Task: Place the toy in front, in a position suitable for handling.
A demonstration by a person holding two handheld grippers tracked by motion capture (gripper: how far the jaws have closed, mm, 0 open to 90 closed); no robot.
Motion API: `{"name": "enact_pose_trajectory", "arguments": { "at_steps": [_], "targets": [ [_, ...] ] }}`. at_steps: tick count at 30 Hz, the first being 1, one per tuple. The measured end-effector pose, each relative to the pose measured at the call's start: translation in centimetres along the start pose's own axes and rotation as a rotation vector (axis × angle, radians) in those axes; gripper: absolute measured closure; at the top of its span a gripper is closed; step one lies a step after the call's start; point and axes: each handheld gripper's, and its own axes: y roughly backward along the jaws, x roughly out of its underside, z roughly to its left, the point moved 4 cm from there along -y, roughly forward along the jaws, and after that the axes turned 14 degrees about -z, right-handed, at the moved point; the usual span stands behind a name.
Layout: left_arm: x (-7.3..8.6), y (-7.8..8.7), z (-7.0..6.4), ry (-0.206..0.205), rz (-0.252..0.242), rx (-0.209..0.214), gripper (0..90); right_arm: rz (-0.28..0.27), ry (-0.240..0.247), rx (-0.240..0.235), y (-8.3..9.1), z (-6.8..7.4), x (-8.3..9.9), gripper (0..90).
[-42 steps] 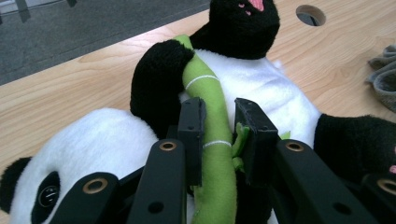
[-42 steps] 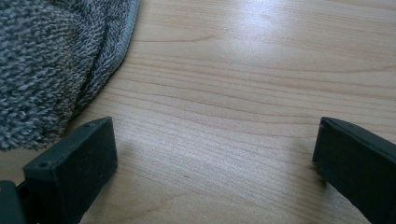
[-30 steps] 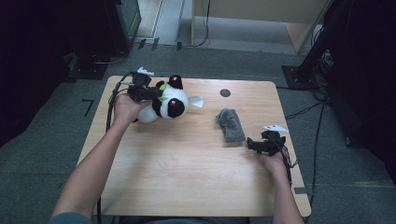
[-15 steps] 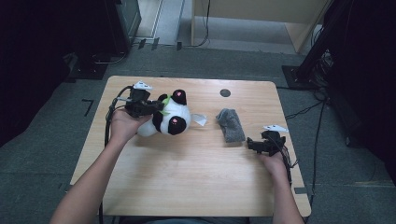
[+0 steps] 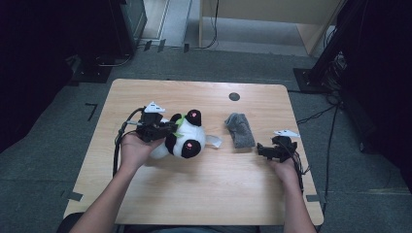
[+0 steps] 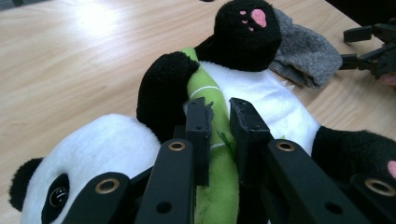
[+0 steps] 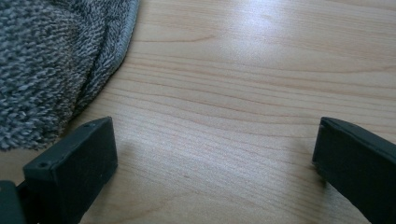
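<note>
While clamped on the green bamboo stalk (image 6: 212, 140) sewn to the front of the panda plush toy (image 5: 183, 138), left gripper (image 6: 218, 122) with both black jaws pressed against the stalk's sides, a narrow strip of green between them. Panda lying on the wooden counter (image 5: 204, 189) left of centre, white head toward the person in the left gripper view, black arm (image 6: 163, 91) beside the stalk, black foot with pink pads (image 6: 247, 32) at the far end. In the high view, left gripper (image 5: 167, 130) reaching into the toy from its left, grey three-cornered plate on top, cable trailing back along the forearm. White tag (image 5: 213, 141) sticking out on the toy's right side, flat on the wood.

Grey knitted sock (image 5: 239, 129) just right of the panda, near it, not clearly touching; also seen past the foot (image 6: 306, 51) in the left gripper view. Right gripper (image 5: 266, 151) low over the counter just right of and below the sock, jaws spread wide with bare wood between them (image 7: 215, 154); left jaw tip close against the sock's fuzzy edge (image 7: 51, 70), contact hard to tell. Small dark round hole (image 5: 234, 96) near the counter's far edge
</note>
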Motion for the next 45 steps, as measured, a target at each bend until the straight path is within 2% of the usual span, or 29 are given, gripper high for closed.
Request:
{"name": "enact_pose_trajectory", "arguments": {
  "at_steps": [4, 12, 14, 16, 18, 25, 30, 37, 39, 41, 42, 45],
  "targets": [
    [0.7, -0.6, -1.3, -0.024, 0.019, -0.004, 78.6, 0.000, 0.000, 0.000, 0.0, 0.0, 0.0, 0.0],
    [1.3, -1.4, -2.7, 0.021, 0.005, 0.020, 78.6, 0.000, -0.002, 0.001, 0.0, 0.0, 0.0, 0.0],
    [1.5, -1.5, -3.0, 0.014, -0.003, 0.027, 78.4, 0.000, -0.001, 0.001, 0.0, 0.0, 0.0, 0.0],
    [1.6, -1.7, -3.1, 0.002, -0.017, 0.024, 78.2, 0.000, -0.003, 0.004, 0.0, 0.0, 0.0, 0.0],
    [1.8, -1.7, -2.9, 0.014, -0.017, 0.033, 78.1, -0.001, -0.005, 0.009, 0.0, 0.0, 0.0, 0.0],
    [2.3, -1.6, -2.8, 0.005, -0.022, 0.045, 74.6, -0.001, -0.012, 0.019, 0.1, 0.1, 0.1, 0.0],
    [2.5, -1.6, -2.7, -0.007, -0.039, 0.080, 66.9, -0.001, -0.013, 0.022, 0.0, 0.1, 0.0, 0.0],
    [2.4, -1.3, -2.5, -0.040, -0.088, 0.096, 54.1, 0.016, -0.008, 0.015, 0.0, 0.2, -0.1, 0.2],
    [2.2, -1.2, -2.4, -0.029, -0.091, 0.108, 50.4, 0.031, -0.007, 0.007, 0.0, 0.2, -0.3, 4.3],
    [2.1, -1.0, -2.1, -0.009, -0.087, 0.126, 46.1, 0.024, -0.006, 0.004, 0.2, 0.1, -0.6, 12.2],
    [2.0, -0.9, -2.0, -0.004, -0.088, 0.138, 44.3, 0.020, -0.015, 0.004, 0.3, 0.0, -0.7, 13.1],
    [1.9, -0.5, -1.6, -0.026, -0.096, 0.142, 39.6, 0.006, -0.024, 0.014, 0.7, -0.2, -1.5, 13.9]
  ]
}}
